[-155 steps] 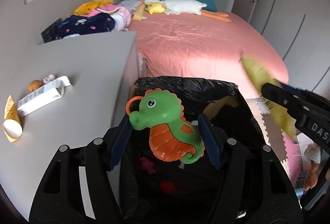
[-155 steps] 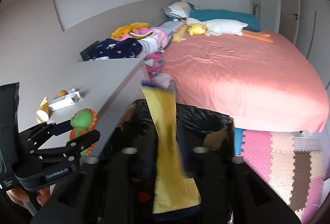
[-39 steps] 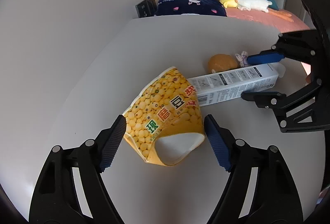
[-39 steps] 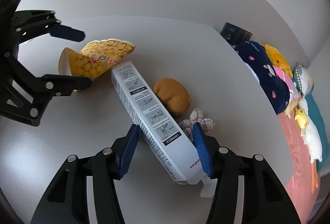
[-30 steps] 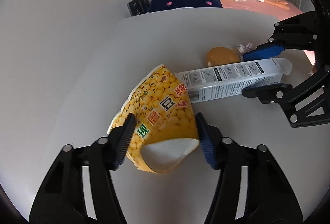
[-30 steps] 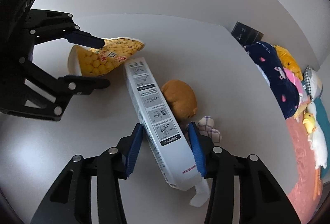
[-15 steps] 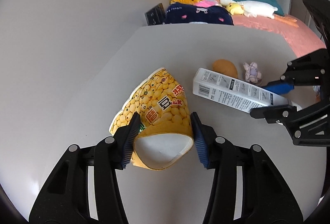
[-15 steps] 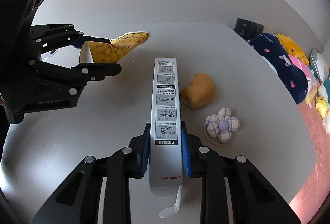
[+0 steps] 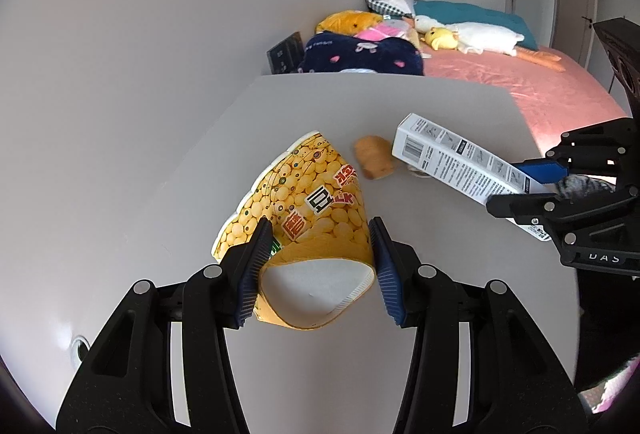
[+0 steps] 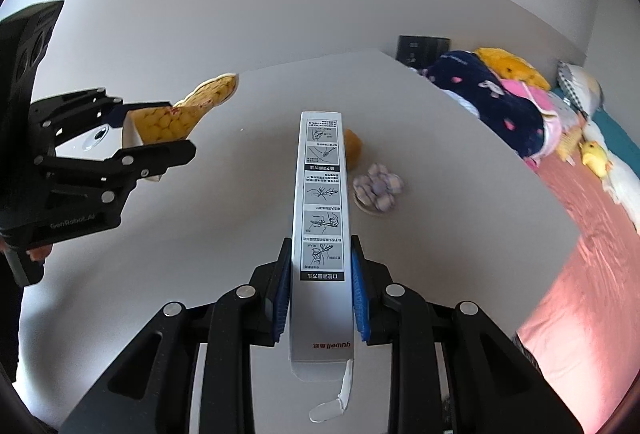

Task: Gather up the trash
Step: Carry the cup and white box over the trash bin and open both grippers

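Note:
A crushed yellow paper cup (image 9: 308,218) printed with yellow beans is clamped between the blue pads of my left gripper (image 9: 318,266), lifted off the grey tabletop (image 9: 360,106). In the right wrist view the same cup (image 10: 176,118) shows in the left gripper (image 10: 156,130) at the left. My right gripper (image 10: 320,298) is shut on a long white carton (image 10: 320,218) with printed instruction pictures, held above the table with its open flap toward the camera. From the left wrist, that carton (image 9: 460,162) slants in the right gripper (image 9: 516,182) at the right.
A small brown plush (image 10: 354,146) and a checked fabric flower (image 10: 378,188) lie on the tabletop. Beyond the table's far edge are piled soft toys and clothes (image 9: 360,50) and a bed with a pink sheet (image 9: 540,82). A round hole (image 9: 78,348) sits in the tabletop near left.
Both grippers closed on their items and lifted them off the table. The carton swung from lying across the table to pointing straight ahead of the right gripper, uncovering the plush and flower.

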